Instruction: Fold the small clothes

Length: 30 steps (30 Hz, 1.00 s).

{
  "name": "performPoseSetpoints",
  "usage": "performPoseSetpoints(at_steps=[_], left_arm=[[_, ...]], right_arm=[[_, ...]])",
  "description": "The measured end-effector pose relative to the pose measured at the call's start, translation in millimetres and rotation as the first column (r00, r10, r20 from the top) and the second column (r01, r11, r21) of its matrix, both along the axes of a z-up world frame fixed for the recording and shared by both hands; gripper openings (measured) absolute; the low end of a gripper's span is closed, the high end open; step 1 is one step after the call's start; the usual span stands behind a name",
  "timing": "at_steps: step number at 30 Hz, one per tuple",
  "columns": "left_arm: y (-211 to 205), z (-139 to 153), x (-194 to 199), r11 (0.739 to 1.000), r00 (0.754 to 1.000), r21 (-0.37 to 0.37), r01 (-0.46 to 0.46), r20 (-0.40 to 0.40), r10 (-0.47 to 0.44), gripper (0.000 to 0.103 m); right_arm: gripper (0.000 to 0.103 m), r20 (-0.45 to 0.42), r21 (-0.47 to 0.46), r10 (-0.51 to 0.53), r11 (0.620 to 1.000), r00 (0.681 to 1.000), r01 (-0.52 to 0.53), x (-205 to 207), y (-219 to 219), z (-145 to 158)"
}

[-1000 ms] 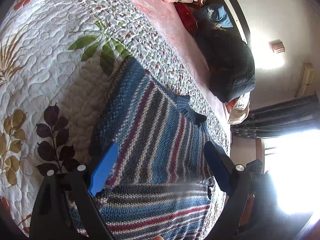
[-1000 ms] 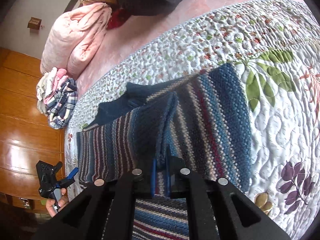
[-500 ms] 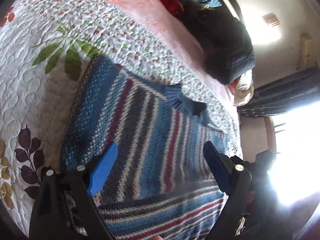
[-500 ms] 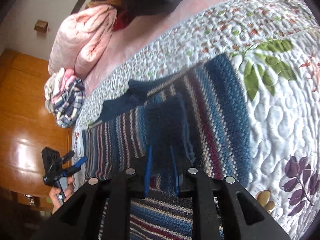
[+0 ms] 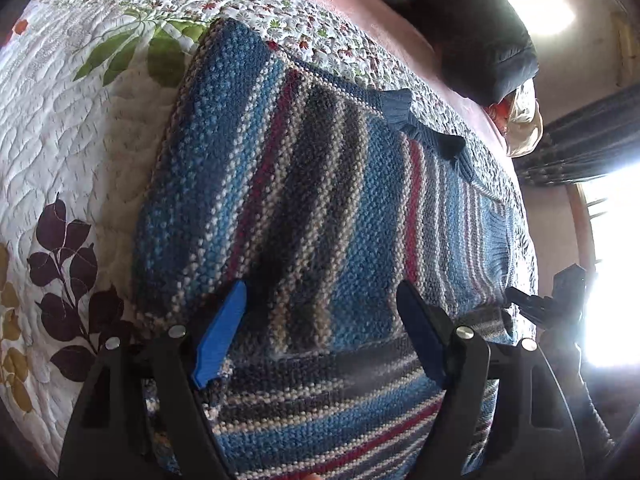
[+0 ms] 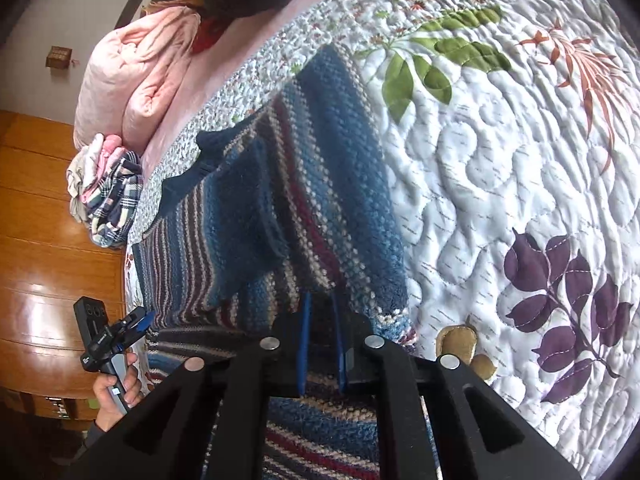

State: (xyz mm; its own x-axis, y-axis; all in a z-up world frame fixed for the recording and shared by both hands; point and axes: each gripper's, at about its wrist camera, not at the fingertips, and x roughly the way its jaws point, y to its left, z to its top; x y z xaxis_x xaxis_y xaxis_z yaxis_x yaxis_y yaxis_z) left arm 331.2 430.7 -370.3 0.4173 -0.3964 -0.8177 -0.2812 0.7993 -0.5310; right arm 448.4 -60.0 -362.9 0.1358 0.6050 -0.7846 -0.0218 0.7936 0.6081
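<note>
Sweater (image 5: 304,208), collar (image 5: 420,120) left-view only.

Black gripper frames (image 5: 320,332), blue jaws, silver screws (image 6: 270,343); dark sleeve (image 6: 90,438).

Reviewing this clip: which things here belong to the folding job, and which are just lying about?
Job:
striped knit sweater
left tongs, open above it
right tongs, nearly shut over its edge

Lying about:
floral quilt
pink rolled blanket
plaid clothes heap
dark bundle
</note>
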Motion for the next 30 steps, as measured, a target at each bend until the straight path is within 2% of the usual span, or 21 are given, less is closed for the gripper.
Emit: performPoseSetpoints(at_steps=[1,2,4,6,9,11,15,18,20,22,24,27,30], left_arm=[[1,8,-2,1.0,1.0,-0.004,-0.008,0.005,0.008,0.079],[3,19,-8,1.0,1.0,-0.009,-0.017,0.019,0.017,0.081],[10,39,-30,0.999,0.997,-0.024,-0.046,0.053,0.047,0.089],[20,50,-67,0.995,0.994,-0.054,-0.089,0.054,0.092,0.09],[26,47,-137,0.986,0.991,-0.097,-0.137,-0.001,0.137,0.09],[25,39,-189,0.98,0.986,-0.119,-0.16,-0.055,0.154,0.09],[20,17,-276,0.951,0.969,-0.223,-0.216,-0.171,0.18,0.09],[7,-1,-310,0.938,0.959,-0.273,-0.214,-0.242,0.148,0.09],[-2,-9,-320,0.923,0.96,-0.325,-0.203,-0.254,0.122,0.09],[-10,-10,-322,0.924,0.961,-0.329,-0.194,-0.253,0.112,0.091],[-19,-16,-322,0.912,0.959,-0.364,-0.19,-0.266,0.093,0.091],[-40,-13,-318,0.92,0.96,-0.366,-0.143,-0.279,0.039,0.091],[-55,-19,-320,0.929,0.947,-0.347,-0.128,-0.322,0.01,0.091]], right_arm=[[0.022,0.004,0.025,-0.017,1.0,1.0,0.017,-2,-3,9],[0.04,0.017,0.053,-0.029,0.998,0.999,0.028,-7,-7,19],[0.046,0.043,0.074,-0.036,0.997,0.998,0.033,-26,-14,39],[0.048,0.017,0.091,-0.036,0.995,0.999,0.034,-56,-27,47],[0.057,-0.05,0.042,-0.011,0.999,0.999,0.013,-118,-45,43],[0.066,-0.112,0.02,-0.017,1.0,0.994,0.02,-165,-59,35],[0.066,-0.23,-0.004,-0.015,1.0,0.973,0.014,-243,-78,17],[0.066,-0.264,0.013,0.005,1.0,0.965,-0.002,-276,-81,11],[0.066,-0.264,0.008,0.022,1.0,0.964,-0.021,-285,-76,9],[0.066,-0.268,0.001,0.038,0.999,0.963,-0.039,-287,-69,7],[0.066,-0.267,-0.013,0.05,0.998,0.963,-0.055,-286,-62,4],[0.066,-0.268,-0.019,0.055,0.998,0.962,-0.063,-287,-56,4],[0.066,-0.271,0.006,0.059,0.998,0.961,-0.06,-292,-53,10]])
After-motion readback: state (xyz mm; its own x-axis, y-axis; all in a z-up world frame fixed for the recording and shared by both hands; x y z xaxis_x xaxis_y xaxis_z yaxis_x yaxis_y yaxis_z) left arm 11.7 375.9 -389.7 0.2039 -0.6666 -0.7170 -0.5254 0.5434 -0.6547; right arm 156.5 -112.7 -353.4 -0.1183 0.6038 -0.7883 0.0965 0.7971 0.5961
